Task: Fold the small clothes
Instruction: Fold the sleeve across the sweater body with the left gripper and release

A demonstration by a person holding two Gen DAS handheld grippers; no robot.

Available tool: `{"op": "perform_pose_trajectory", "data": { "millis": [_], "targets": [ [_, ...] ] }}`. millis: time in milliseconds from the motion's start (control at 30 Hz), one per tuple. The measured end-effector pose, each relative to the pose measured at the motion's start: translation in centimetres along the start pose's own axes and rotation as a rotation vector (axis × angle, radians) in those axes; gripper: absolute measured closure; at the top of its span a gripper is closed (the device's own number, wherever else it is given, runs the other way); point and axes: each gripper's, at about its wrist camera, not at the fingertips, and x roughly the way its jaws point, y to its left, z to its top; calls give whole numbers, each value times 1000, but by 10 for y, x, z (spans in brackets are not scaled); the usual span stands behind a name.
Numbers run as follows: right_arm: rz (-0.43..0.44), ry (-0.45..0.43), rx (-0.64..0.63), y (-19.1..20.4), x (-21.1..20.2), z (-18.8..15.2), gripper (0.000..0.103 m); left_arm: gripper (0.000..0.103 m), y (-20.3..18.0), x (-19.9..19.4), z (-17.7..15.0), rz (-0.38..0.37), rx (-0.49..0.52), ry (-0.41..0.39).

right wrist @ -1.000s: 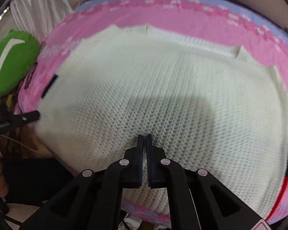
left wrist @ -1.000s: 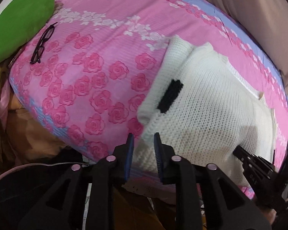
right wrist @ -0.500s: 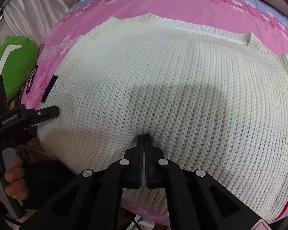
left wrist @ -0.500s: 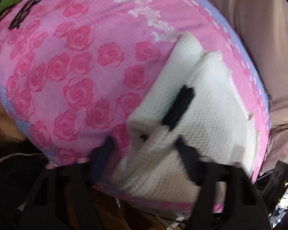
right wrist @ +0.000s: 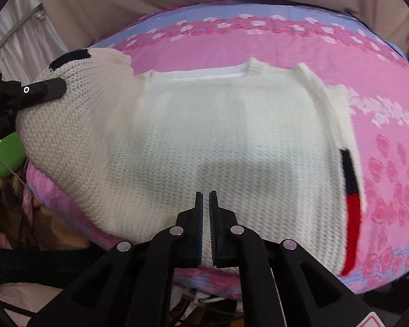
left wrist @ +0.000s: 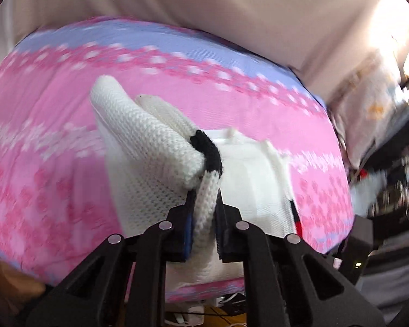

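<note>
Garment: a white knit sweater (right wrist: 204, 136) lies on the bed (right wrist: 259, 35), spread over the pink rose-patterned sheet near the bed's near edge; its left side is raised off the sheet while the body and right side lie flat

Left gripper (left wrist: 203, 219): closed down on a thick bunch of the sweater's left edge, knit filling the narrow gap between its blue pads; a black cuff band (left wrist: 208, 151) sits just above the grip; this is the lifted part

Right gripper (right wrist: 206, 212): fingers nearly together with only a slim gap, nothing between them; it hovers over or rests on the sweater's lower hem near the bed's near edge; contact cannot be told

Likely step: carrying the left side across toward the middle, judging by the raised fold

Risk, slipping: the grip is on a rolled bunch, not a flat edge; the loose knit could slide out of the pads mid-carry and the fold would collapse

Risk, dragging: if the right gripper does not pin the body, the whole sweater may slide toward the bed's right edge instead of folding; the hem already lies close to the near edge and could spill over it

Risk, crooked fold: the bunched sleeve may land twisted or lumpy; the crease would run askew

Right trim: a black and red band (right wrist: 350, 190) marks the sweater's right edge, a useful line for squaring the fold
</note>
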Motion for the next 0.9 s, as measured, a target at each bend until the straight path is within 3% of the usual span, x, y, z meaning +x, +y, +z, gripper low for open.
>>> {"op": "perform_pose_trajectory", "data": {
  "millis": [67,167,267,300,367,400,433,500,533,600,767,900],
  "targets": [
    [-30,-15,70,-29,-14,-11,97,91,-31,27,-6,-30,72,45],
    [-63,-23,146,-55,-24,-24,96,91,-65,76,-28,-17,205,150],
    [-73,-24,196,-64,-26,-31,94,87,-65,105,-53,9,231,270],
    [-72,-28,203,-65,-28,-31,93,81,-60,100,-55,1,209,263],
    [-49,-43,202,-61,-35,-27,91,57,-46,74,-53,-38,156,205],
    [-26,-49,204,-60,-37,-24,82,36,-40,61,-51,-30,133,177],
    [2,-57,207,-57,-41,-19,76,29,-30,46,-48,-13,103,143],
    [45,-79,192,-46,-48,-9,52,29,-5,20,-45,-6,34,87],
    [62,-88,176,-38,-50,-3,49,29,7,10,-45,-3,6,73],
    [104,-82,132,-19,-50,10,34,28,34,-7,-46,75,-56,40],
    [188,52,114,12,-7,25,29,28,89,-25,-59,205,-207,15],
    [183,125,126,28,24,27,32,28,104,-45,-74,225,-240,-8]
  ]
}}
